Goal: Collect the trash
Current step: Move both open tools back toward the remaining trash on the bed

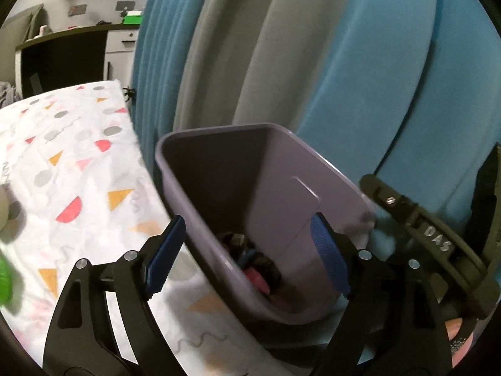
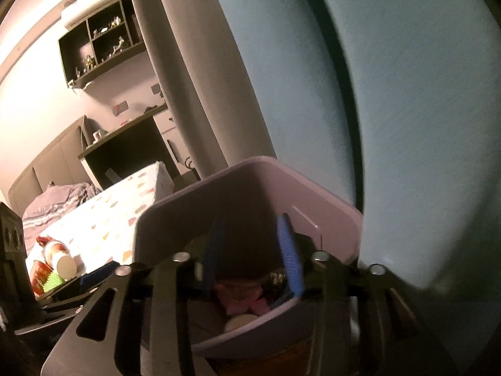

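Observation:
A purple plastic bin (image 1: 281, 185) stands between the bed and the curtain, with dark and pink trash (image 1: 255, 266) at its bottom. My left gripper (image 1: 247, 257) is open, its blue pads (image 1: 164, 255) spread wide on either side of the bin's near corner without pressing on it. My right gripper (image 2: 252, 253) hangs open over the bin (image 2: 175, 216) with nothing between its pads (image 2: 289, 255). Below it lie pink scraps (image 2: 241, 291) and a pale round lid. Its black body (image 1: 438, 244) shows at the right of the left wrist view.
The bed's patterned sheet (image 1: 78, 163) lies left of the bin. On it rest a red-and-white cup (image 2: 59, 257), a red packet (image 2: 39, 274) and a green item (image 2: 51, 282). Blue and grey curtains (image 1: 344, 62) hang close behind the bin. A dark desk (image 2: 131, 144) stands beyond the bed.

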